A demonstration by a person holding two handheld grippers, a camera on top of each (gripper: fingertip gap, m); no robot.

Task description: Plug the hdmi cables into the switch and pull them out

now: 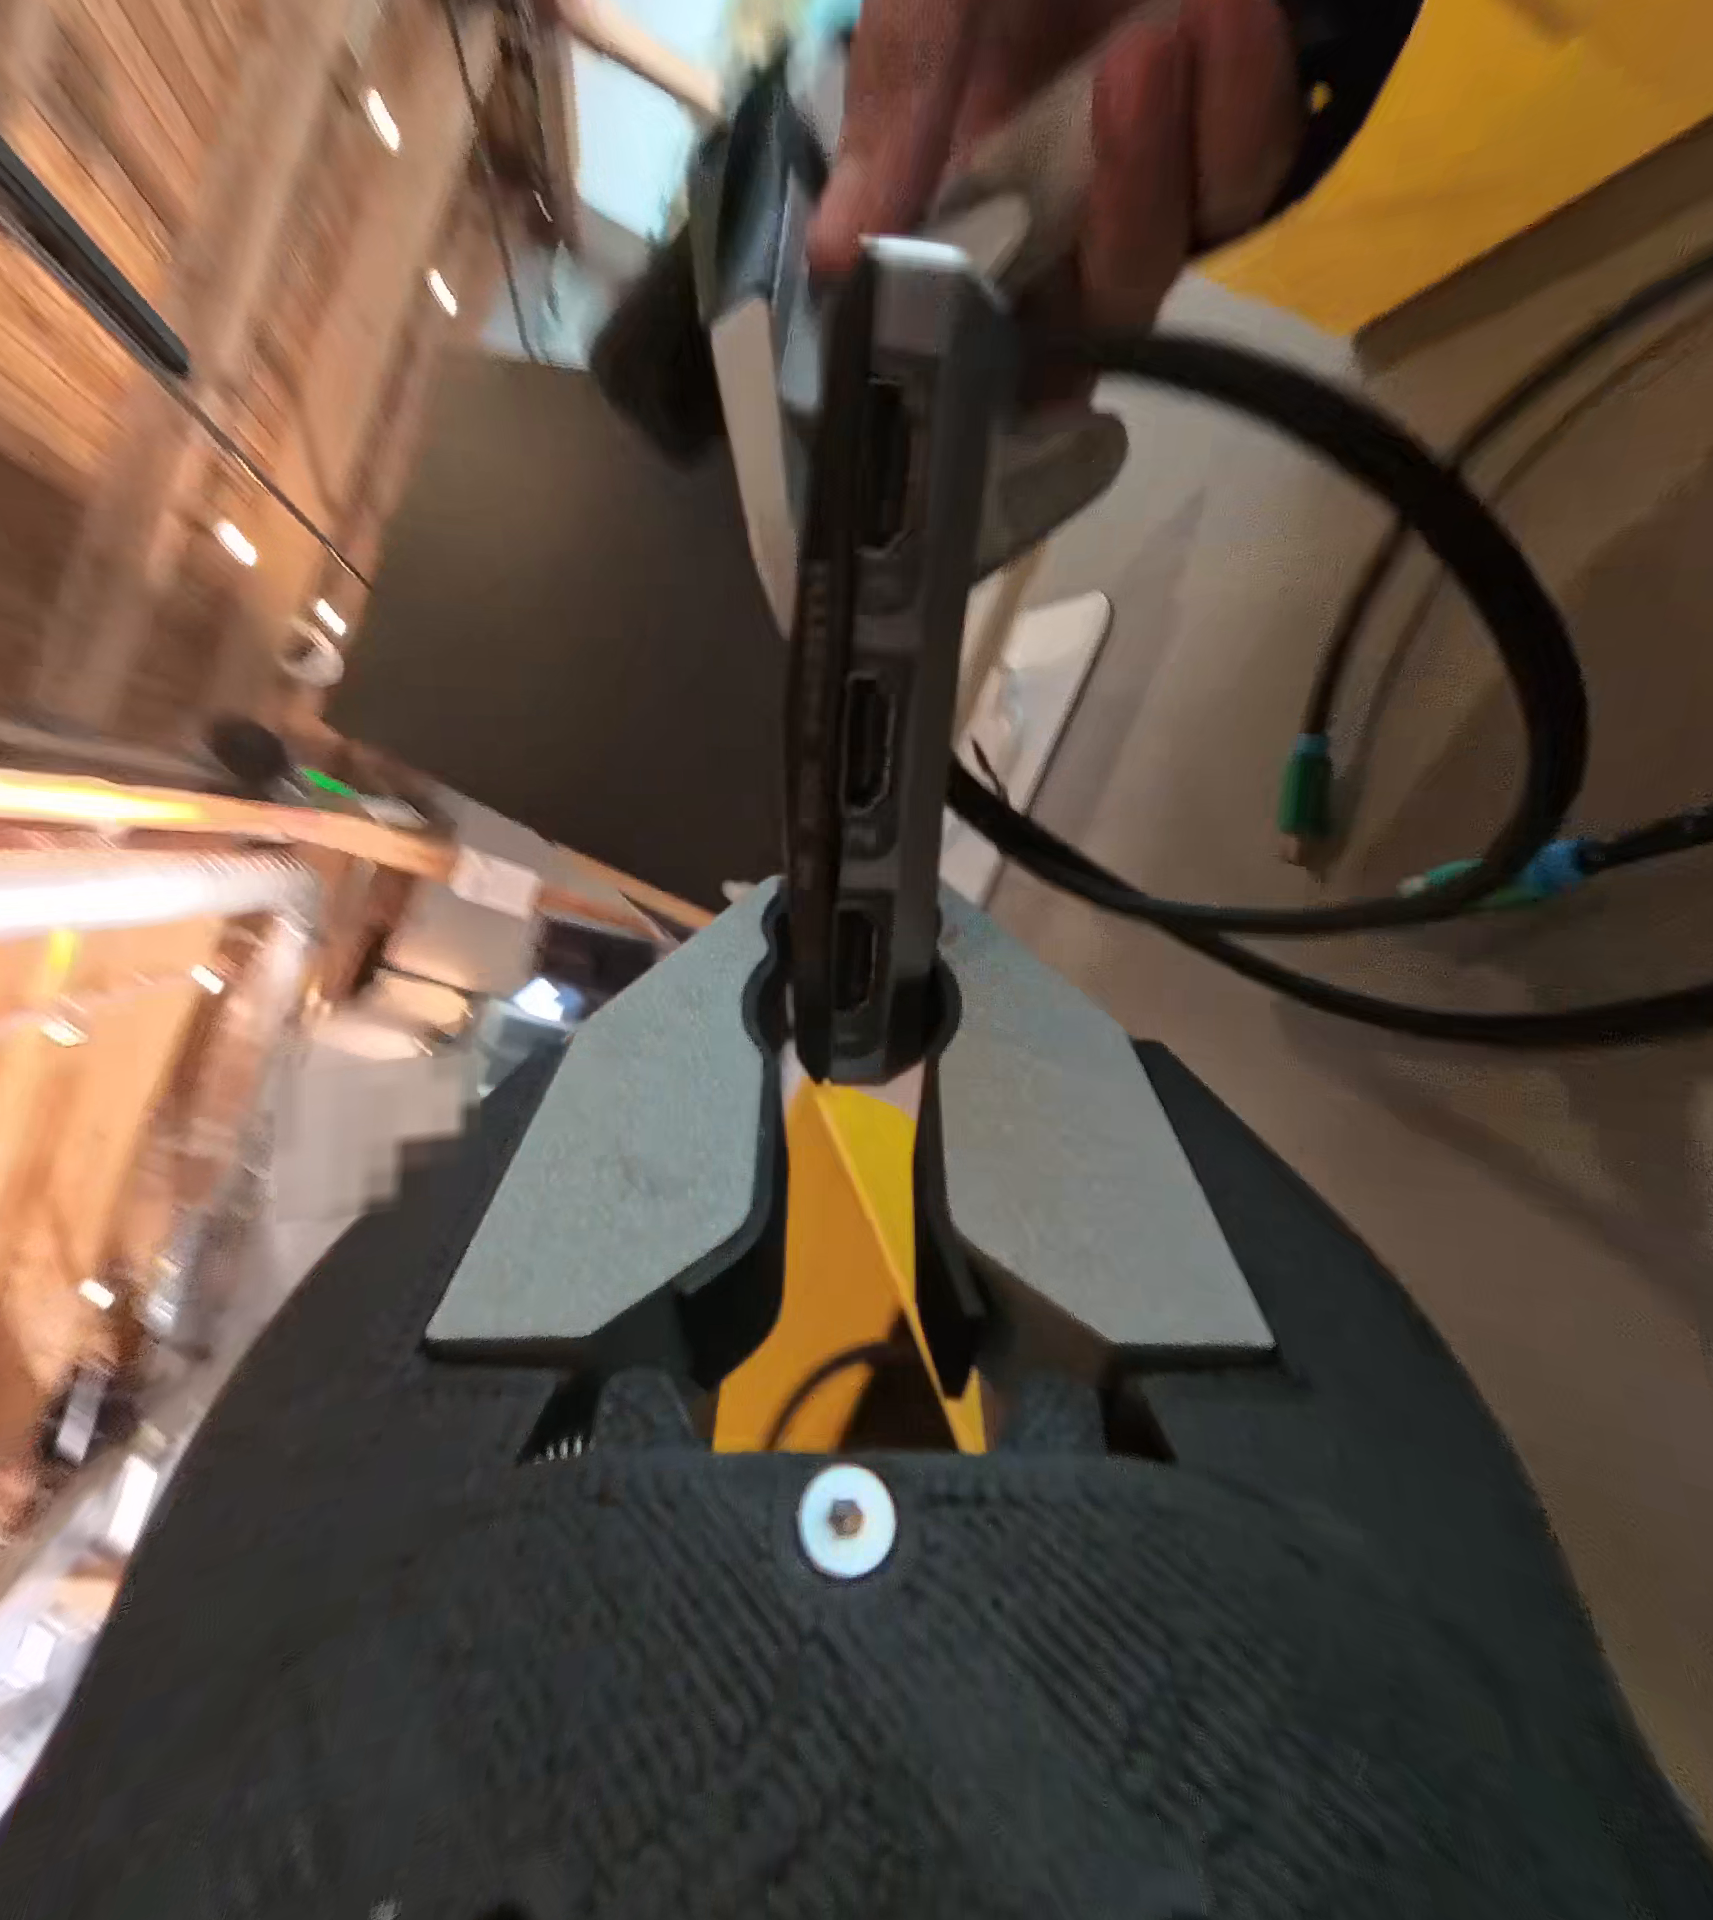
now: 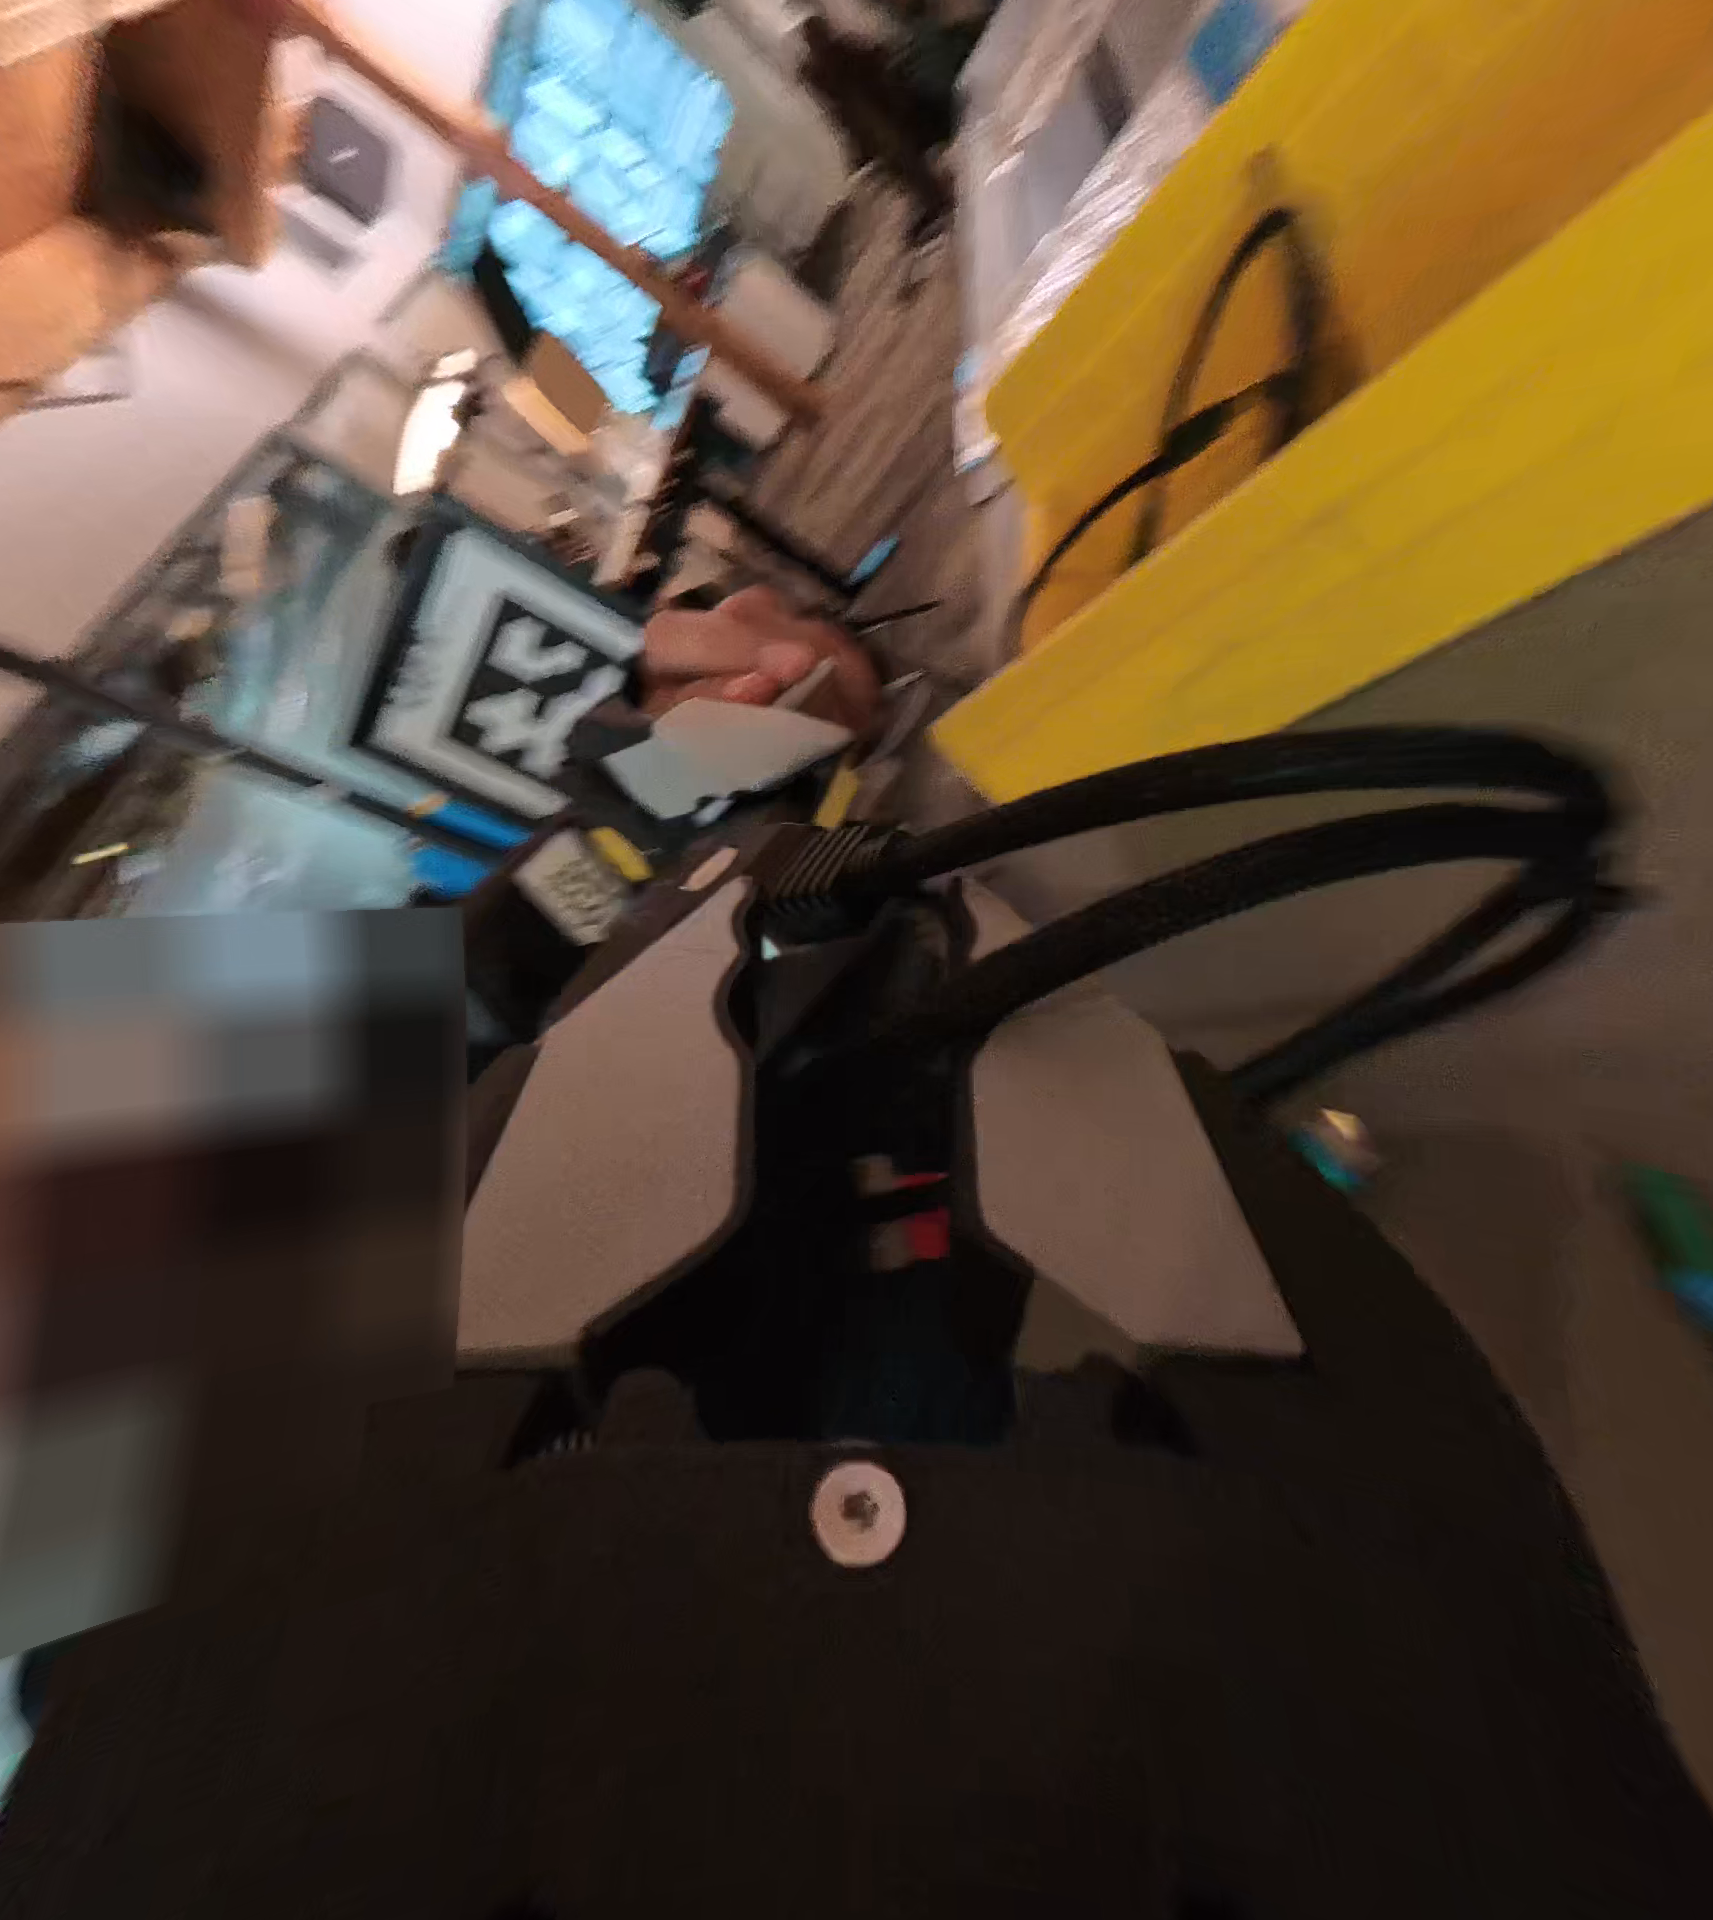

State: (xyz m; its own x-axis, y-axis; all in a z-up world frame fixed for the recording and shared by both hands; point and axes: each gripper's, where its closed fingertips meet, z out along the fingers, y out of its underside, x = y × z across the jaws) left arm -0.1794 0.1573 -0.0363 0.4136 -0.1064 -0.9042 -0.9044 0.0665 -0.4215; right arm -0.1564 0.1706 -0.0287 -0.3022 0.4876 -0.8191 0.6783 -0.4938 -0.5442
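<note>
Your left gripper (image 1: 857, 997) is clenched on the near end of the switch (image 1: 873, 665), which stands edge-on straight ahead of its fingers, three ports in a row facing the camera, all unplugged. Beyond its far end is your other hand (image 1: 1028, 135). Your right gripper (image 2: 857, 925) grasps a black HDMI cable (image 2: 1247, 800) by its ribbed plug at the fingertips; the cable loops off to the right.

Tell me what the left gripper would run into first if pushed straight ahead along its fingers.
Likely the right gripper and the hand beyond the switch that the left gripper clamps; depth is unclear.
</note>
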